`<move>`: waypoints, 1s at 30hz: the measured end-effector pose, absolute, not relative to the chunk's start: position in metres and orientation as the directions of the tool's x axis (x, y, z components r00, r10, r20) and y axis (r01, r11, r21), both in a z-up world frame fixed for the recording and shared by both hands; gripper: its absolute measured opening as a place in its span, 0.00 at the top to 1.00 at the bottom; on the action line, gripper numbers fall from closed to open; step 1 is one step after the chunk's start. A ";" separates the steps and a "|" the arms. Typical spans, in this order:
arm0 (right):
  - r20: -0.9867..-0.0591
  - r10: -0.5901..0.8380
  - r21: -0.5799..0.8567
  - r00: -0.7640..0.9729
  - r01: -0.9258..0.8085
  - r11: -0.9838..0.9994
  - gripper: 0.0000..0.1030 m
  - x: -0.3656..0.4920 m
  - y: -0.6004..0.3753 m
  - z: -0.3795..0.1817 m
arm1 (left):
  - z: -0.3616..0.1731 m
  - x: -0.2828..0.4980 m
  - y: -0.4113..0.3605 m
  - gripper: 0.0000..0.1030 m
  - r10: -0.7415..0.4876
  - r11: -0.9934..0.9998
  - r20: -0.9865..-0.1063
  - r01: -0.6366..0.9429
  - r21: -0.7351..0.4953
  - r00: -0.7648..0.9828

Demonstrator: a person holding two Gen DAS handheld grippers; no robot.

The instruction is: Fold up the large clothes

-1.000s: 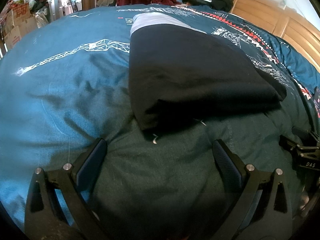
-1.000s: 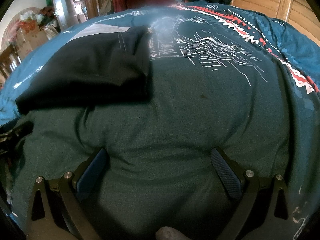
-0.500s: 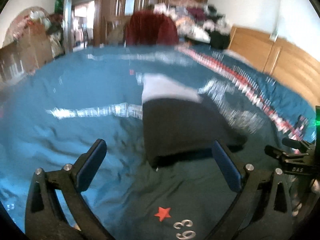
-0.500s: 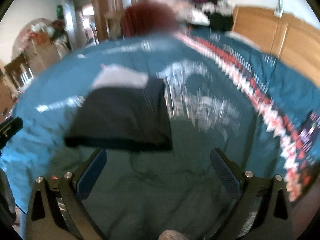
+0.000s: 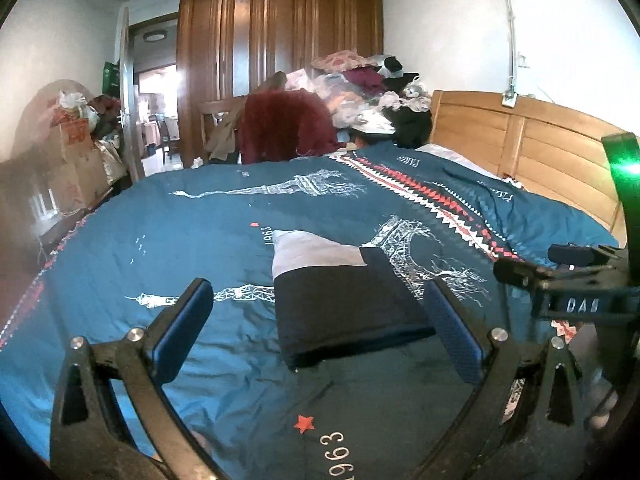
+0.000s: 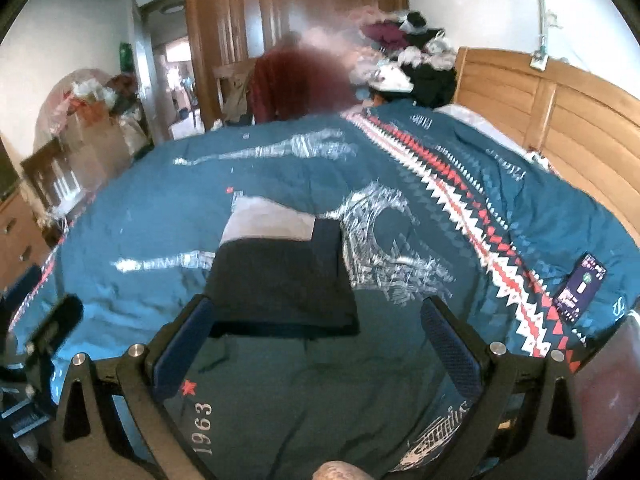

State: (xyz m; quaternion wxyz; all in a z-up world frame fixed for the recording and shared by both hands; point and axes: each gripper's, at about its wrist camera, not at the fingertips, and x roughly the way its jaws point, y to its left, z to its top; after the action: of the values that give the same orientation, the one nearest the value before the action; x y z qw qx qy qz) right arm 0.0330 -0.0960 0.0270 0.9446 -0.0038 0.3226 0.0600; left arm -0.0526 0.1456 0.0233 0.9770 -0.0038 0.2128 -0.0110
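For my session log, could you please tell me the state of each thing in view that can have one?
Black garment: folded, lying flat on the bed.
Left gripper: open, empty.
Right gripper: open, empty.
Blue quilt: spread over the bed.
Wardrobe: doors shut.
Phone: screen lit.

The teal bedspread (image 5: 224, 240) carries "1963" in white beside a red star (image 5: 303, 423). The right tool's body (image 5: 580, 304) reads "DAS".

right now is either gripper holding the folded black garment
No: the folded black garment lies free on the blue bedspread, and the left gripper and right gripper are both open.
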 end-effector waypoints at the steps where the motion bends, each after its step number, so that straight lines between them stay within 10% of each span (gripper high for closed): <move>1: -0.597 0.094 0.018 0.797 -0.103 0.994 0.00 0.030 -0.096 0.033 | 0.024 -0.053 0.147 0.00 -0.026 1.000 -0.413 0.020 -0.018 0.910; 9: -0.373 -0.026 -0.118 0.928 -0.020 0.993 0.00 -0.010 -0.091 0.090 | 0.040 -0.065 0.144 0.00 -0.046 0.999 -0.361 0.035 -0.036 0.931; 30: -0.608 0.133 0.019 0.782 -0.153 0.988 0.00 0.023 -0.094 0.036 | 0.034 -0.066 0.136 0.00 -0.073 0.997 -0.419 0.055 -0.054 0.905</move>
State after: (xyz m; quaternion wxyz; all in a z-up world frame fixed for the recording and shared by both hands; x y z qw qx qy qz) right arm 0.0226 -0.0943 0.0361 0.9439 -0.0159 0.3210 0.0758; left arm -0.0656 0.1363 0.0336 0.9757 -0.0203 0.2155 -0.0327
